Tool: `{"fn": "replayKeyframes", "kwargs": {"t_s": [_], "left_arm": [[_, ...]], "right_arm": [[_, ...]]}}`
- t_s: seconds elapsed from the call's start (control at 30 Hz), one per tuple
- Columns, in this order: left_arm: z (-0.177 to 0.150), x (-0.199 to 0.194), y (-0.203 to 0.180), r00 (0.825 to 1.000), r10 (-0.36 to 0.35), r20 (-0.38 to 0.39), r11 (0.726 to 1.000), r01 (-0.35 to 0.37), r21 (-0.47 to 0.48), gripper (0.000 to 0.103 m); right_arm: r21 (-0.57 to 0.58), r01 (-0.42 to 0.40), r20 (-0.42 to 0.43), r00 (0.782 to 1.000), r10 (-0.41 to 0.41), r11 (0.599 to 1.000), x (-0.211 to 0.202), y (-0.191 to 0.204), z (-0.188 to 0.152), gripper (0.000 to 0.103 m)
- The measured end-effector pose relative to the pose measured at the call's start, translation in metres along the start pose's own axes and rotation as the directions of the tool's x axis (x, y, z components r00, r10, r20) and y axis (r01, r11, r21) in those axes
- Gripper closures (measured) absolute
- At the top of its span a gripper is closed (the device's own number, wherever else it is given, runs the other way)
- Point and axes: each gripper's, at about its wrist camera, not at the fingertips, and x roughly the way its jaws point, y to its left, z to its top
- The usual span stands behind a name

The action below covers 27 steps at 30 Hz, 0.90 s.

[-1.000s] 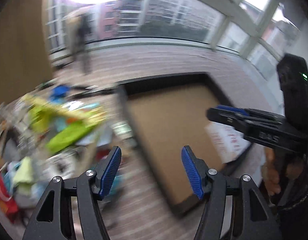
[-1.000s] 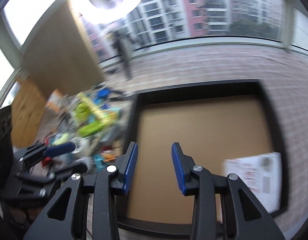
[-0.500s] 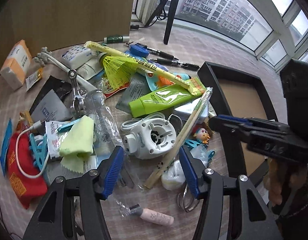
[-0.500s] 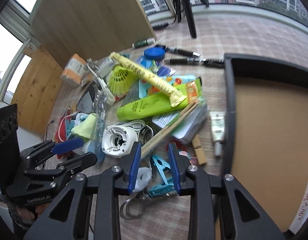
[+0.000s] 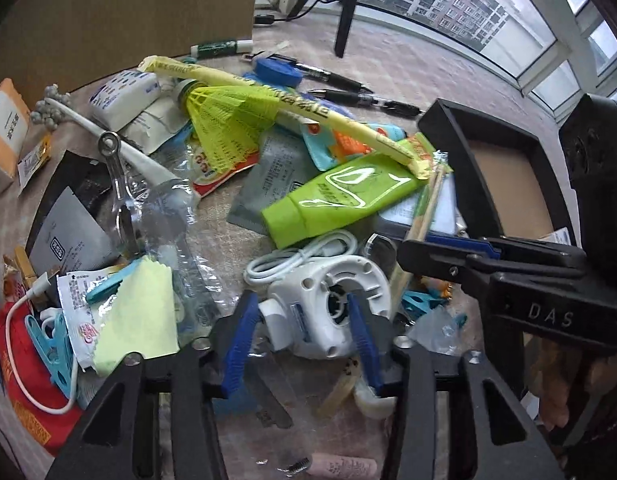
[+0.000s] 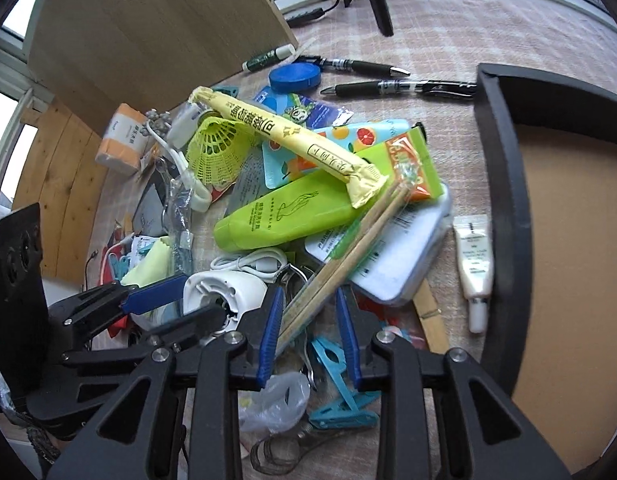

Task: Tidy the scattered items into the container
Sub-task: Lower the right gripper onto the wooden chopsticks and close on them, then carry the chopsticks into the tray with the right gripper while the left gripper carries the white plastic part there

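A pile of scattered items lies left of a black tray (image 5: 460,148) with a brown floor (image 6: 504,184). My left gripper (image 5: 302,330) is open with its jaws on either side of a white round fan-like device (image 5: 328,312), also seen in the right wrist view (image 6: 224,292). My right gripper (image 6: 308,334) is open over the lower end of wrapped wooden chopsticks (image 6: 348,248); blue clothes pegs (image 6: 340,380) lie under it. A green tube (image 5: 340,200) and a yellow long packet (image 6: 292,144) lie in the pile.
Pens (image 6: 400,88), a blue round lid (image 6: 294,78), a yellow-green shuttlecock (image 5: 224,128), a white cable (image 5: 304,256), a small white tube (image 6: 474,260) by the tray wall, a crushed clear bottle (image 5: 172,232), a red pouch (image 5: 20,364). A wooden board (image 6: 156,28) stands behind.
Both grippers have swung from the tray to the pile and come down close. The left now straddles the white device; the right reaches the chopsticks.
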Motion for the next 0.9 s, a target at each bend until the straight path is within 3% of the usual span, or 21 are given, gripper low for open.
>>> {"fn": "replayKeyframes", "kwargs": {"t_s": [0.4, 0.43, 0.47, 0.53, 0.77, 0.9], "left_arm": [[-0.003, -0.003, 0.005, 1.0, -0.006, 0.03, 1.0, 0.007, -0.023, 0.069], [-0.004, -0.004, 0.007, 0.999, -0.009, 0.036, 1.0, 0.01, -0.027, 0.071], [-0.005, -0.007, 0.008, 0.999, -0.023, 0.045, 0.999, 0.024, -0.029, 0.081], [-0.004, -0.011, 0.01, 0.998, -0.033, 0.053, 0.998, 0.036, -0.043, 0.085], [-0.004, -0.008, 0.006, 0.998, -0.03, 0.054, 0.999, 0.032, -0.026, 0.083], [-0.004, -0.008, 0.003, 0.998, -0.021, 0.06, 1.0, 0.022, -0.013, 0.084]], "right_arm": [[-0.014, -0.042, 0.007, 0.999, 0.042, 0.999, 0.004, 0.008, 0.001, 0.093], [-0.008, -0.056, 0.012, 0.998, 0.056, 0.998, 0.002, 0.007, 0.001, 0.093], [-0.004, -0.068, 0.016, 0.998, 0.068, 0.998, 0.001, 0.007, 0.001, 0.094], [-0.011, -0.066, 0.026, 0.997, 0.066, 0.998, -0.002, 0.008, 0.001, 0.094], [0.01, -0.075, -0.011, 0.997, 0.075, 0.997, 0.013, 0.009, 0.001, 0.094], [-0.009, -0.077, 0.017, 0.997, 0.077, 0.997, 0.006, 0.014, -0.001, 0.095]]}}
